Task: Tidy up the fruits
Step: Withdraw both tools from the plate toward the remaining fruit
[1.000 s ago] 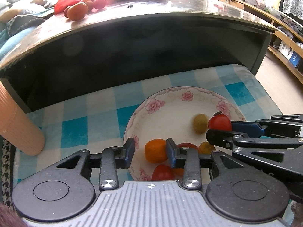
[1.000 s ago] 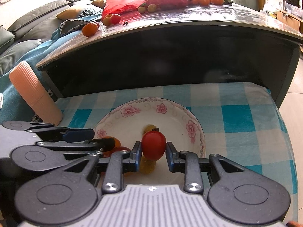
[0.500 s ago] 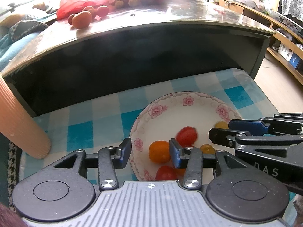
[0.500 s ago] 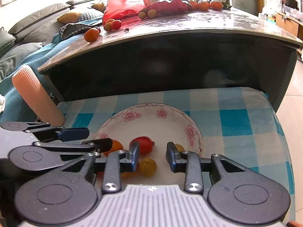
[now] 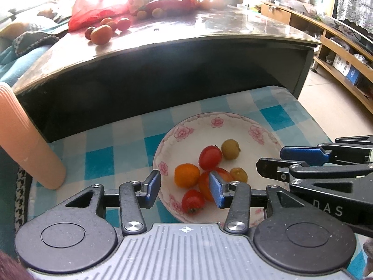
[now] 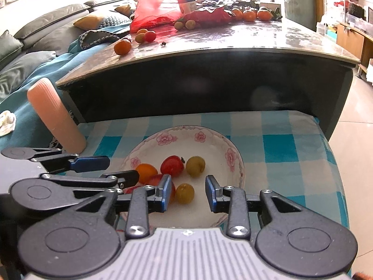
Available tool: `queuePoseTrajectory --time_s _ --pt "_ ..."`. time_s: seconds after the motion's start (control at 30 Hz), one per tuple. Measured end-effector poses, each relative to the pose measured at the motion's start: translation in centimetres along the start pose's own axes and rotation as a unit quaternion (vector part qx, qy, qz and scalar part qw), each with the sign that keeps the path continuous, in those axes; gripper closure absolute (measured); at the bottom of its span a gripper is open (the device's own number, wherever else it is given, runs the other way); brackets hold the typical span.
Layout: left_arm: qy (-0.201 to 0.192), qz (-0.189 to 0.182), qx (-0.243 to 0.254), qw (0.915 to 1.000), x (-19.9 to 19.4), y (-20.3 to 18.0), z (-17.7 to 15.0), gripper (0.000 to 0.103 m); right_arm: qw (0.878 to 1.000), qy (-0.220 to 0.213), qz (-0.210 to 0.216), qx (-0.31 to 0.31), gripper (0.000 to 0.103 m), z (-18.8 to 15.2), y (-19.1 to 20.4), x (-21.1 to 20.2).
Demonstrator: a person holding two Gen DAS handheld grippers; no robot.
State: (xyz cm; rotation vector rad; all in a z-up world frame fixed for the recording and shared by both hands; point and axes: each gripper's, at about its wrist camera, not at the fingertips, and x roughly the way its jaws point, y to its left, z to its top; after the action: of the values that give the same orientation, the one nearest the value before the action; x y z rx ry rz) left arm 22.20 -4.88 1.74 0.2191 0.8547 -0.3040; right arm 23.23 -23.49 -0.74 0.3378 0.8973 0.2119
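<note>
left gripper (image 5: 184, 192): fingers apart, empty
right gripper (image 6: 187, 192): fingers apart, empty
fruits (image 6: 172, 165): six clustered in bowl (image 6: 235, 161), near its left rim
more fruit (image 6: 122, 47): loose near table's left edge
risk: round fruit may roll off when nudged

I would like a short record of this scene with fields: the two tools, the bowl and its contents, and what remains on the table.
left tool: open, empty, over bowl's near rim
right tool: open, empty, above bowl
bowl: floral, on checked cloth
in bowl: red tomato, orange fruit, yellow-green fruit, small yellow fruit, more red ones
table: loose fruits, red bag
</note>
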Motion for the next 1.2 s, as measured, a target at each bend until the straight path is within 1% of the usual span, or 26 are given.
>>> queuePoseTrajectory --time_s 0.33,0.6,0.8,0.97,1.2 --pt "-0.005 -0.005 0.018 0.9998 -2.2 -0.2 -1.8 0.045 1.0 0.01 0.005 -0.003 0.057 -2.3 0.8 -1.8" --pt "0.01 -0.002 0.017 0.9998 -3.4 0.7 -4.0 0.043 0.999 0.025 0.016 -0.019 0.057 -4.4 2.5 -2.9" --pt "0.024 -0.002 0.021 0.9995 -4.5 1.2 -5.8 0.042 0.998 0.05 0.024 -0.037 0.057 -6.3 3.6 -2.7" --pt "0.025 -0.008 0.025 0.9993 -5.7 1.3 -6.9 0.041 0.995 0.073 0.027 -0.065 0.057 -7.9 4.6 -2.0" --pt "0.025 -0.02 0.033 0.9989 -6.0 1.0 -7.2 0.04 0.991 0.082 0.032 -0.1 0.057 -8.7 5.6 -1.0"
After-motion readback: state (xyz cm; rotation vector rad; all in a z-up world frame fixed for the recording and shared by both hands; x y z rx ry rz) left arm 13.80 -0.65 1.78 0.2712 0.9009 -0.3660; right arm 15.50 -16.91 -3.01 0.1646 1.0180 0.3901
